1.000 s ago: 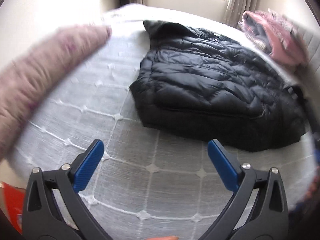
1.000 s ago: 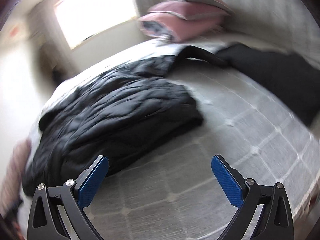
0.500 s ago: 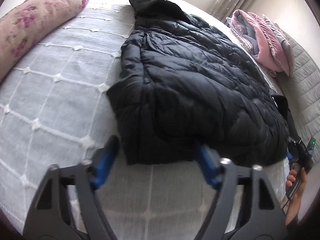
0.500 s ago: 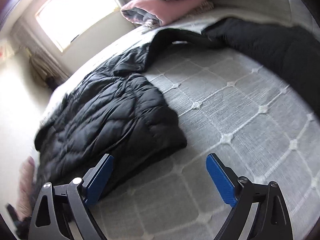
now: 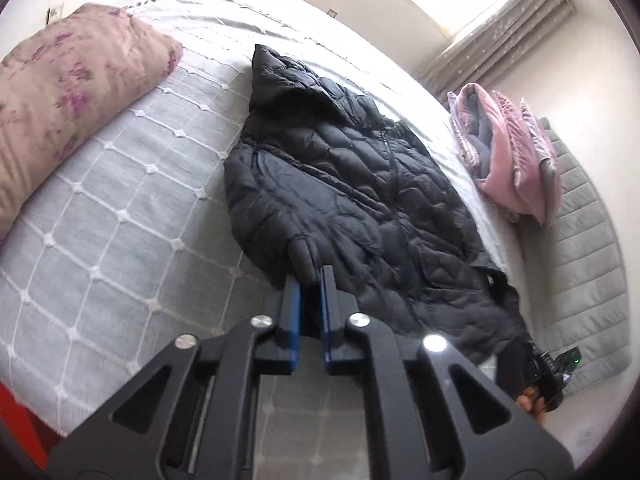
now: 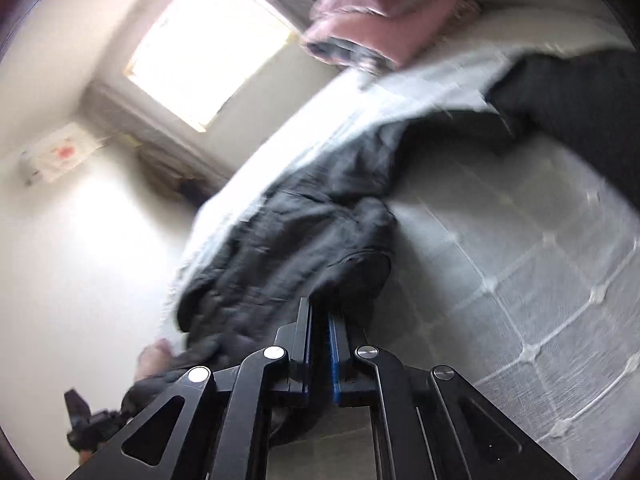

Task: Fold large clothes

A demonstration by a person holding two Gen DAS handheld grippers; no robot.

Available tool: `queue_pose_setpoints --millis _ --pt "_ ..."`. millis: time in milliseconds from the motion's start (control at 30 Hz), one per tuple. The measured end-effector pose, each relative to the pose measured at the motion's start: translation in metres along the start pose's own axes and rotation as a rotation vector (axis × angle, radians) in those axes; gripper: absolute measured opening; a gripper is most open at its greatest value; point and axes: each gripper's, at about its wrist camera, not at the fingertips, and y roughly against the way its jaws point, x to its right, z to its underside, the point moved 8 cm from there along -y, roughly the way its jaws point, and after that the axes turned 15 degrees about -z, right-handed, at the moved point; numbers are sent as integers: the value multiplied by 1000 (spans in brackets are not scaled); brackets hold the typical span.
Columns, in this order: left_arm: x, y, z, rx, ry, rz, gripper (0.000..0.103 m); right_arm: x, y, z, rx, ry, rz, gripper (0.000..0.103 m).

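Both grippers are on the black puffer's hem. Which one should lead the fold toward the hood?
Left, probably. The left gripper is shut on the jacket's hem, with the hood straight ahead in a sharp view. The right gripper also grips the hem, but its view is blurred and skewed.

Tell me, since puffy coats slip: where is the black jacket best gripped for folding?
At the bottom hem, from the near bed edge: the black jacket lies flat, hood far, hem nearest. Both the left gripper and right gripper are shut there.
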Motion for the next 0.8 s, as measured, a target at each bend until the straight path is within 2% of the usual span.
queue_pose_setpoints --millis 67,133,167,200,267,300,367,400,433,500,600,633,700,733,767,800 --pt "-10 1 5 2 -9 -22 14 -14 11 -2 -14 47 -11 5" --pt "-23 -7 13 -25 15 -7 32 -14 16 7 -53 56 -4 6" --pt "-29 -13 17 -52 41 17 36 -9 16 11 -70 58 14 6" --pt "-37 -18 23 -75 67 32 43 3 15 17 -87 48 62 7" --pt "-56 -24 29 -82 94 6 45 29 16 29 -120 16 159 16" --pt "-66 -26 31 -71 113 -13 46 40 18 33 -130 -2 186 21" --pt "-82 -35 35 -57 152 -24 57 58 27 39 -131 -40 220 23" --pt "-84 -43 36 -63 145 -20 65 66 29 40 -122 -52 232 31" --pt "-85 -51 38 -75 133 -19 66 73 30 39 -109 -63 241 56" --pt "-87 -69 38 -90 138 -20 66 85 30 35 -78 -74 252 85" --pt "-68 -95 34 -101 119 101 68 90 18 36 -99 -53 263 85" --pt "-61 -102 34 -103 110 119 69 89 8 39 -119 -35 247 85" --pt "-50 -123 32 -109 73 96 69 88 -10 43 -153 15 245 84" --pt "-43 -130 31 -114 60 91 65 91 -21 47 -176 39 256 75" --pt "-37 -132 31 -121 51 97 54 94 -36 53 -209 46 254 59" --pt "-28 -132 34 -153 46 116 21 94 -48 59 -249 34 217 12"
